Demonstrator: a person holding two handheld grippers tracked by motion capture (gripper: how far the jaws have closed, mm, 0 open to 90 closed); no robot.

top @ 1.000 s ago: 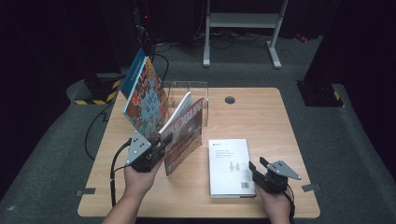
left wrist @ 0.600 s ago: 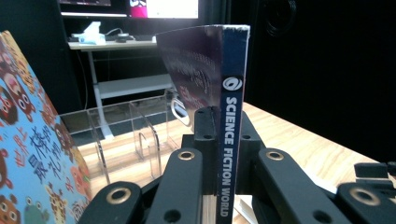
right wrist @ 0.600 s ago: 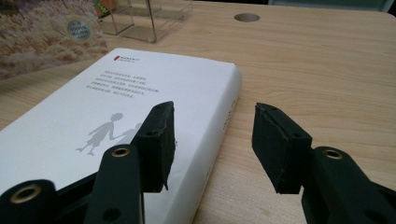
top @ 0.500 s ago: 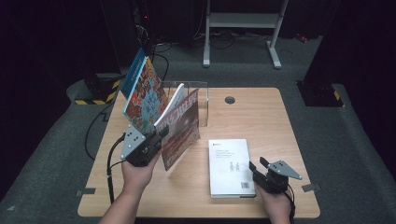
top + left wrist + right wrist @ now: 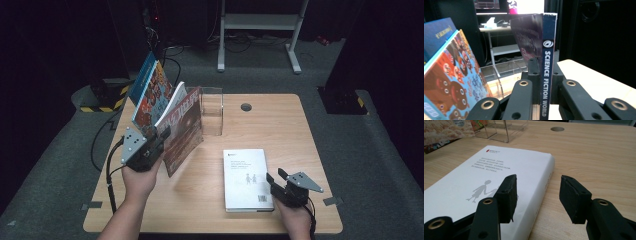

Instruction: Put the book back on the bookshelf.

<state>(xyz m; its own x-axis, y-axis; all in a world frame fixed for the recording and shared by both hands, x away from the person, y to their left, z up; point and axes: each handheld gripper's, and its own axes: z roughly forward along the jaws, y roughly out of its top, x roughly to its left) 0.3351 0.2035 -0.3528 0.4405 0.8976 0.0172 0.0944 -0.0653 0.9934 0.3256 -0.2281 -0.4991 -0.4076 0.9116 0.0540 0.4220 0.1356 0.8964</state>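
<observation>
My left gripper (image 5: pixel 164 135) is shut on the spine of a dark-covered magazine (image 5: pixel 184 127), held upright and tilted above the table's left side. Its spine (image 5: pixel 547 62) reads "Science Fiction World" between the jaws of my left gripper (image 5: pixel 543 72). A colourful picture book (image 5: pixel 152 95) leans just to its left, and in the left gripper view the book (image 5: pixel 456 80) stands close by. A white book (image 5: pixel 247 177) lies flat at the front right. My right gripper (image 5: pixel 539 195) is open at the near right edge of the white book (image 5: pixel 499 167), one jaw over the cover and the other over bare table.
A clear acrylic stand (image 5: pixel 212 110) sits behind the magazine on the wooden table (image 5: pixel 280 130). A round cable hole (image 5: pixel 246 106) lies at the back centre. A blue book (image 5: pixel 439 32) stands behind the colourful one. A white metal frame (image 5: pixel 260 30) stands on the floor beyond the table.
My left gripper has lifted the magazine and carried it up and a little leftward, closer to the colourful book. The right gripper and white book have stayed put.
</observation>
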